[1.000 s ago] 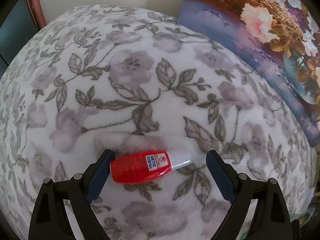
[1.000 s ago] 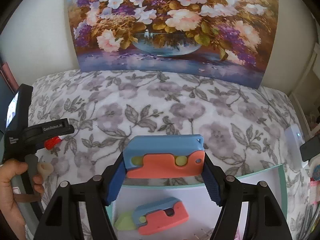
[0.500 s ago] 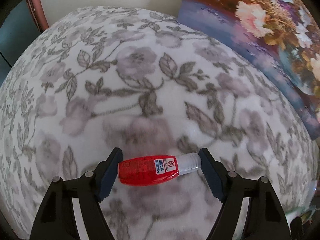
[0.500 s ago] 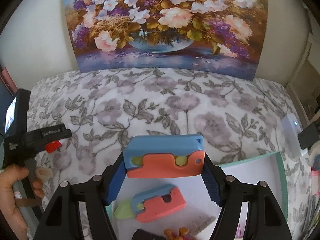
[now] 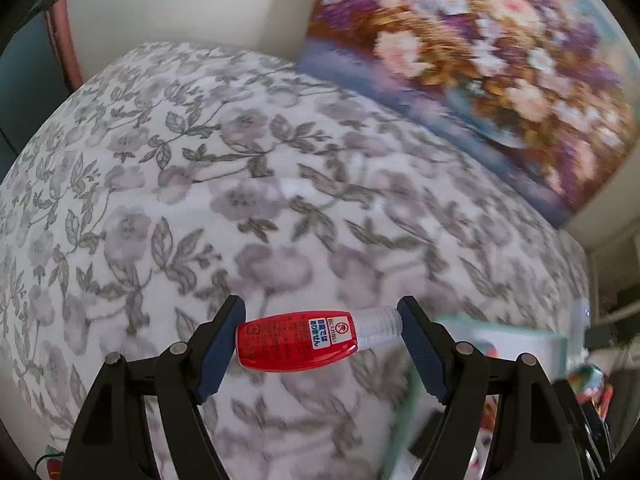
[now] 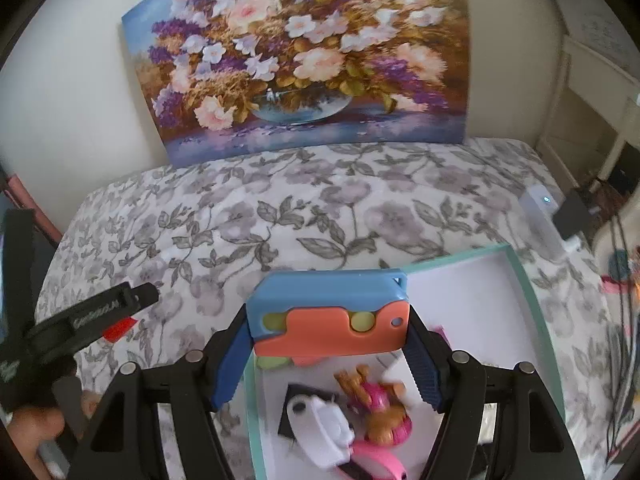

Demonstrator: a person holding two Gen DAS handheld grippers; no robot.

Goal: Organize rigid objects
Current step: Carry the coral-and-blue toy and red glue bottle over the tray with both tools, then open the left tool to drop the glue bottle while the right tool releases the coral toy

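1. A bed covered by a grey floral blanket [image 6: 320,216] is seen against a cream wall, where a large painting of flowers [image 6: 304,60] is propped upright at the far edge.
2. A shallow box with a teal rim [image 6: 532,304] is set on the blanket at the right side, beside a small white device [image 6: 540,216] with a blue light.
3. Inside the box, a pink and brown toy figure [image 6: 380,412], a white and black object [image 6: 324,428] and a pink piece low in the frame are seen; their exact nature cannot be told because of blur.
4. The right gripper [image 6: 328,344] is closed on a blue and orange block toy [image 6: 328,312], which is held crosswise between the blue pads above the near left corner of the box.
5. The left gripper [image 5: 320,340] is closed on a red bottle [image 5: 296,340] with a clear cap, gripped end to end: the base is pressed by the left pad, the cap by the right one.
6. The bottle is held lengthwise above the blanket, with the teal box just to its right.
7. In the right wrist view, the left gripper is seen at the left edge, held by a hand [image 6: 36,432].
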